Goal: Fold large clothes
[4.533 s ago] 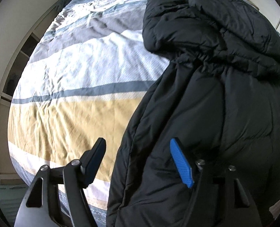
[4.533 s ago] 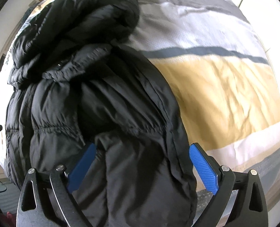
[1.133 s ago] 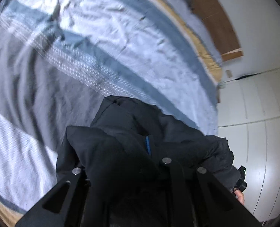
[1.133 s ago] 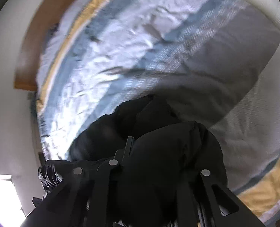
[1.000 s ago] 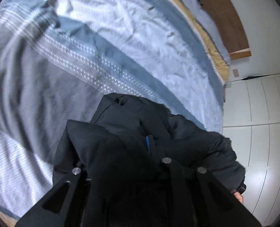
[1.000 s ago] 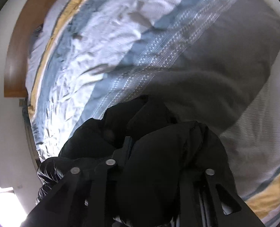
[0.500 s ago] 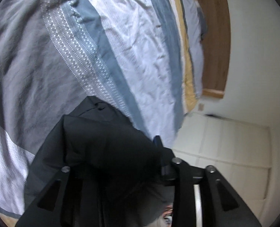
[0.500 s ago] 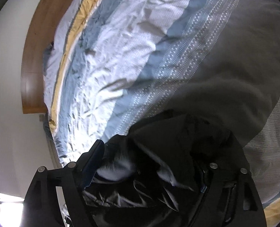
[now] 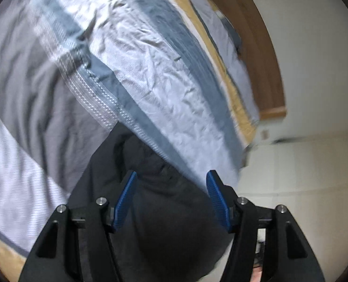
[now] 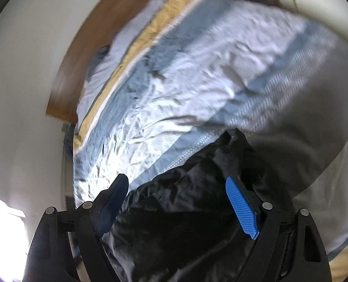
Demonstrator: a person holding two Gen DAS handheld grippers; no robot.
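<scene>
A black puffer coat [image 9: 164,199] lies bunched on the striped bed cover [image 9: 150,75], filling the lower middle of both views. My left gripper [image 9: 170,192] is open, its blue pads [image 9: 124,199] spread wide over the coat's fabric. My right gripper [image 10: 178,202] is also open above the coat [image 10: 188,216], its blue pad [image 10: 241,208] and darker pad apart. Neither pinches the cloth. The coat's lower part is hidden below the gripper frames.
The bed cover [image 10: 197,82] has white, grey, blue and yellow stripes. A wooden headboard [image 9: 256,47] runs along the far side; it also shows in the right wrist view [image 10: 91,54]. White cupboard doors [image 9: 303,176] stand beside the bed.
Both grippers were shut on the coat a second ago and have opened, letting the fabric drop onto the bed. Both views have swung toward the headboard.
</scene>
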